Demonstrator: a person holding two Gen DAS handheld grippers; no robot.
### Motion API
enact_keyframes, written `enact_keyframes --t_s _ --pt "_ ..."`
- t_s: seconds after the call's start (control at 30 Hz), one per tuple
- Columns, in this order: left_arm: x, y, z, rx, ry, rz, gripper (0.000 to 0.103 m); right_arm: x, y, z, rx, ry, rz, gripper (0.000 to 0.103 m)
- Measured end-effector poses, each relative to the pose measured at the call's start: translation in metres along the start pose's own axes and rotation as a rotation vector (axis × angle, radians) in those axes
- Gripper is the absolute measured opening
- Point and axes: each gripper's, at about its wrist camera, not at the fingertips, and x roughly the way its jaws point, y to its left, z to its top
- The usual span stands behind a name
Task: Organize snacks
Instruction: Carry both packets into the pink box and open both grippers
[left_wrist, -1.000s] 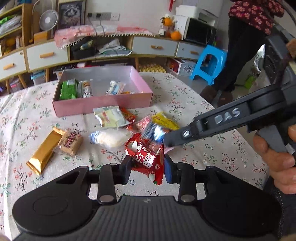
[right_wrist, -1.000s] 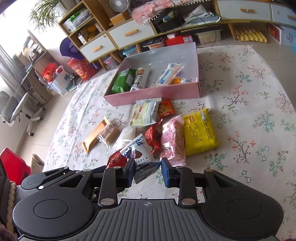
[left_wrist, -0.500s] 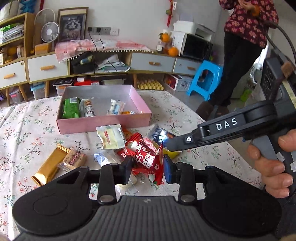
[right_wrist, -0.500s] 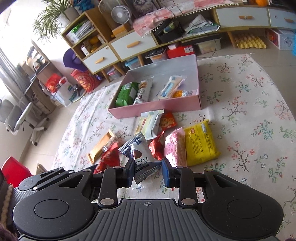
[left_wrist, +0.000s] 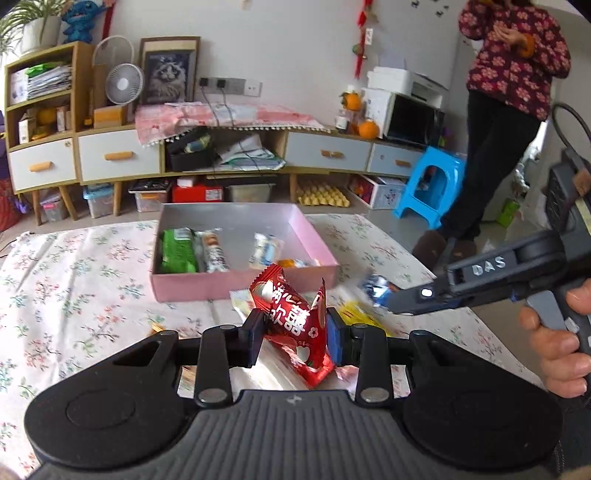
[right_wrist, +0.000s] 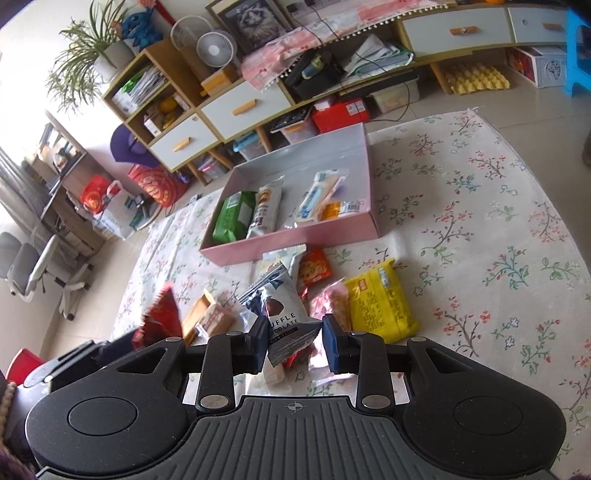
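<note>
The pink box (right_wrist: 295, 236) on the floral tablecloth (right_wrist: 498, 221) serves as the landmark, and everything below is placed against it, left to right.

On the near left of the box, the left gripper (left_wrist: 294, 334) has its jaws closed narrowly on a red snack packet (left_wrist: 291, 317) with white characters. The packet stands between the two pads, lifted above the cloth, its crumpled top rising in front of the box's near wall. In the right wrist view the same red packet (right_wrist: 160, 314) shows at the left, well short of the box.

Inside the box, from left to right, lie a green packet (right_wrist: 234, 218), a slim biscuit packet (right_wrist: 264, 210), a pale blue-and-white packet (right_wrist: 319, 195) and a small orange packet (right_wrist: 338, 210) against the near wall.

In front of the box's near wall, loose snacks lie in a cluster on the cloth: a gold bar (right_wrist: 195, 314) to the left, a small orange pack (right_wrist: 314, 267) near the wall, a pink packet (right_wrist: 330, 302), and a yellow packet (right_wrist: 380, 299) furthest right.

Over that cluster, the right gripper (right_wrist: 294, 349) has its jaws drawn close on the lower end of a white and dark-blue truffle chocolate packet (right_wrist: 280, 306), which points up toward the box. A hand (left_wrist: 557, 343) holds this gripper's handle at the right edge of the left wrist view.
</note>
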Motion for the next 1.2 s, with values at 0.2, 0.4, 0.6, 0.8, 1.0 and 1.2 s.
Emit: enact_keyframes --t_s 0.2,0.4,0.6,0.8,1.0,1.2 --pt "0.013 0.01 0.013 -0.008 0.01 0.019 0.032 0.008 -0.004 0.017 0.006 0.005 -0.014 0.03" --pt "0.04 0.013 0.032 0.038 0.005 0.051 0.032 0.029 -0.011 0.048 0.019 0.022 -0.066 0.03" --pt "0.078 0.02 0.041 0.064 0.017 0.042 0.032 0.053 -0.021 0.074 0.039 0.036 -0.11 0.03" --pt "0.102 0.036 0.048 -0.039 0.044 -0.002 0.032 0.073 -0.02 0.09 0.051 0.015 -0.157 0.031" --pt "0.119 0.039 0.041 -0.055 0.072 0.022 0.038 0.098 -0.018 0.1 0.079 -0.018 -0.12 0.033" --pt "0.099 0.05 0.045 -0.083 0.051 0.006 0.052 0.1 -0.029 0.102 0.13 -0.041 -0.16 0.037"
